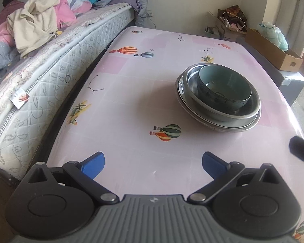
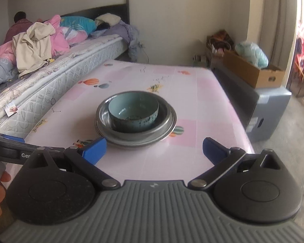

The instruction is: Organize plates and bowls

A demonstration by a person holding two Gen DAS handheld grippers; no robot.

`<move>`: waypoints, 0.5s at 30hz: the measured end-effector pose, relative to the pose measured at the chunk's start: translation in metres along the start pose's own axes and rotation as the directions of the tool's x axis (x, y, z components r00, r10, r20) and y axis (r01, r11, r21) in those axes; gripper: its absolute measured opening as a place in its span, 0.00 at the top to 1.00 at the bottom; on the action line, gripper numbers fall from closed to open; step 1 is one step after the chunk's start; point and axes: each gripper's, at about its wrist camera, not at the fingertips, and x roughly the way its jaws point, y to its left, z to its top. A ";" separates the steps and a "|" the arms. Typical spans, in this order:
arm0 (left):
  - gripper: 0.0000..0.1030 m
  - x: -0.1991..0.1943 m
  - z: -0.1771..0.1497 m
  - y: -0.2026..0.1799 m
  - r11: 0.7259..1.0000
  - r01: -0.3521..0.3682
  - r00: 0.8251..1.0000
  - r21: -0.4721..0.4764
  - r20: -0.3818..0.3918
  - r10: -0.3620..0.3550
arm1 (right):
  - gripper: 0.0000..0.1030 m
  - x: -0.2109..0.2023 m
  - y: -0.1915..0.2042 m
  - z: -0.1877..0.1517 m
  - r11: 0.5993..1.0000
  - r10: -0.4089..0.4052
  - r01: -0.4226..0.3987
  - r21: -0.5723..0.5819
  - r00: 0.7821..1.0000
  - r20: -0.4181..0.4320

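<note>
Left gripper, right gripper spread, empty; bowl stacked.

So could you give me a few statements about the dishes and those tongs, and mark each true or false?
1. The blue-green bowl sits inside the metal bowl. True.
2. The left tongs grip the blue-green bowl. False: they are open, short of the stack.
3. The right tongs are open and empty. True.
4. The stack stands on the bed. False: it stands on the pink table beside the bed.
</note>
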 end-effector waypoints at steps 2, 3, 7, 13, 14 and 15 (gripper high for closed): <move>0.00 0.000 0.000 -0.002 1.000 -0.004 1.000 0.000 -0.006 0.004 | 0.01 0.014 -0.003 -0.002 0.998 -0.001 0.005 0.062 0.998 -0.066; 0.00 -0.001 0.000 -0.004 1.000 -0.012 1.000 0.003 -0.002 0.012 | 0.01 0.020 -0.004 -0.004 0.996 0.005 0.002 0.087 0.996 -0.088; 0.00 -0.005 0.003 -0.009 1.000 -0.023 1.000 0.009 0.006 0.023 | 0.01 0.028 -0.003 -0.005 0.996 0.014 -0.004 0.090 0.994 -0.112; 0.00 -0.007 0.006 -0.013 1.000 -0.020 1.000 0.010 0.005 0.020 | 0.01 0.037 0.001 -0.001 0.996 0.017 -0.005 0.089 0.991 -0.134; 0.00 -0.007 0.007 -0.014 1.000 -0.020 1.000 0.012 0.002 0.020 | 0.01 0.038 -0.001 0.000 0.996 0.018 -0.006 0.088 0.991 -0.136; 0.00 -0.007 0.007 -0.014 1.000 -0.022 1.000 0.011 0.000 0.022 | 0.01 0.037 -0.002 0.002 0.996 0.019 -0.007 0.084 0.990 -0.138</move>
